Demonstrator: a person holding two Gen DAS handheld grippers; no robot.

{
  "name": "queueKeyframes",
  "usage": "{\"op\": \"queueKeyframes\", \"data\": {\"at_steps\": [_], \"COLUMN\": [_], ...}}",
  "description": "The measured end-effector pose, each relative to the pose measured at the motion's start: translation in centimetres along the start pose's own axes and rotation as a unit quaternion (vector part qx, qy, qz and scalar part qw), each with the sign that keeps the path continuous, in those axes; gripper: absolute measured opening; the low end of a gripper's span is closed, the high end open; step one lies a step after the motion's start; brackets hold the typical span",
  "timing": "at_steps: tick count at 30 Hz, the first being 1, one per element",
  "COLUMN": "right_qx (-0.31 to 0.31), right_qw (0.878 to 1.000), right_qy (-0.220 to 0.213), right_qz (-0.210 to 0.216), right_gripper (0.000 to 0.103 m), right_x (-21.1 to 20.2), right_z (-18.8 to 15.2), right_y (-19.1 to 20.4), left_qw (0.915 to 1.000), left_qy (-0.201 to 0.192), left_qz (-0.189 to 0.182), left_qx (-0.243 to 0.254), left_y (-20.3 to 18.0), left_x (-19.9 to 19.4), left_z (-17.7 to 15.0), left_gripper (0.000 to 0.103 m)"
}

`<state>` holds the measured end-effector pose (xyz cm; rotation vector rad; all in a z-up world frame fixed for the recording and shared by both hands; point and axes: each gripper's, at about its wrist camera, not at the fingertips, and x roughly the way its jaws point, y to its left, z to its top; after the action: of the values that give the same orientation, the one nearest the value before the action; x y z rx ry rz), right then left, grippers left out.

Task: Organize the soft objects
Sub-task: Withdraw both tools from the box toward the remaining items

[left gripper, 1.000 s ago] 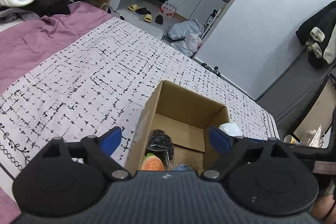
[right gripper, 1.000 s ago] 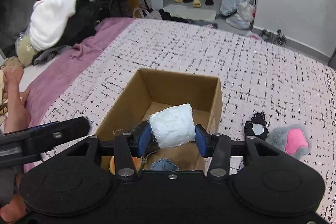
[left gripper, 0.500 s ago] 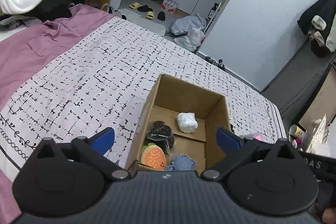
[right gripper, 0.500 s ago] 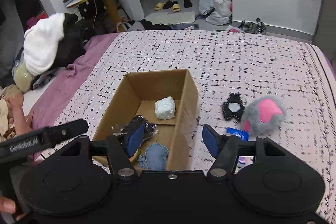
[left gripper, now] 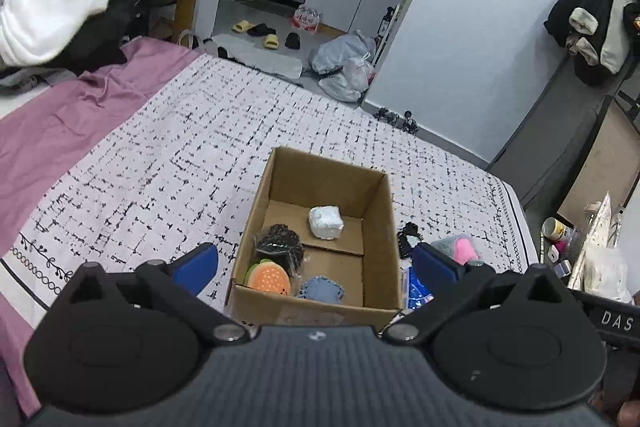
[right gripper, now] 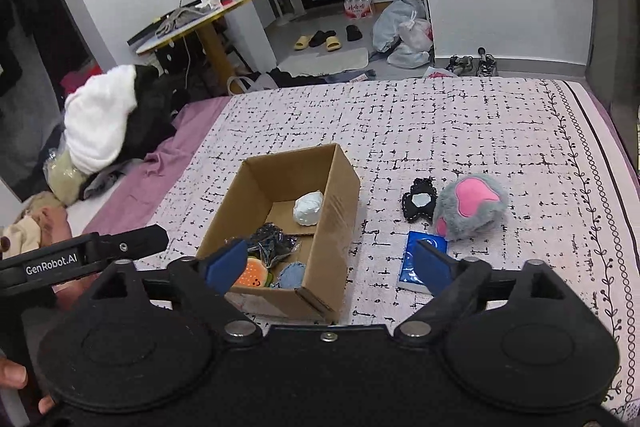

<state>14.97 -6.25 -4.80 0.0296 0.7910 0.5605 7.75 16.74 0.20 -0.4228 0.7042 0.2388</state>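
Where the checked bedspread covers the bed: cardboard box near the middle, open-topped. Beside its right wall, on the cover, a grey and pink plush, then a black plush touching or nearly touching it, and a blue packet nearer the front edge. Inside the box, a white bundle at the far end; at the near end a black netted piece, an orange fruit toy and a denim patch, possibly overlapping. Left gripper hovering above the near box wall, jaws spread wide, holding nothing. Right gripper likewise wide apart and empty, straddling the right box wall.
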Motion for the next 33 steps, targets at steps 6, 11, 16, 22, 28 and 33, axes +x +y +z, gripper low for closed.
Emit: {"op": "queueKeyframes", "data": {"at_steps": [6, 11, 16, 22, 28, 33], "right_qx": [0.012, 0.023, 0.041, 0.062, 0.071, 0.080], "right_qw": [1.000, 0.999, 0.998, 0.997, 0.997, 0.996], "right_qy": [-0.012, -0.019, -0.023, -0.028, -0.029, -0.031], "right_qz": [0.015, 0.023, 0.028, 0.031, 0.032, 0.038], "right_gripper": [0.102, 0.103, 0.103, 0.103, 0.103, 0.103], "right_x": [-1.9, -3.0, -3.6, -3.9, -3.5, -3.0], "right_z": [-0.4, -0.5, -0.9, -1.1, -1.1, -1.1], "right_y": [-1.2, -2.8, -4.8, -7.6, -9.7, -11.5], "left_qw": [0.9997, 0.9995, 0.9991, 0.9979, 0.9970, 0.9966], "left_qy": [-0.007, -0.009, -0.003, 0.011, 0.026, 0.028], "left_qz": [0.008, 0.004, 0.012, 0.034, 0.052, 0.059], "left_qx": [0.021, 0.029, 0.041, 0.054, 0.052, 0.050], "left_y": [-2.3, -3.8, -5.2, -6.9, -7.9, -8.9], "left_x": [-1.5, -2.3, -2.5, -1.9, -0.9, -0.1], "left_z": [0.0, 0.0, -0.3, -0.8, -1.4, -1.7], "left_gripper": [0.103, 0.103, 0.103, 0.103, 0.103, 0.103]}}
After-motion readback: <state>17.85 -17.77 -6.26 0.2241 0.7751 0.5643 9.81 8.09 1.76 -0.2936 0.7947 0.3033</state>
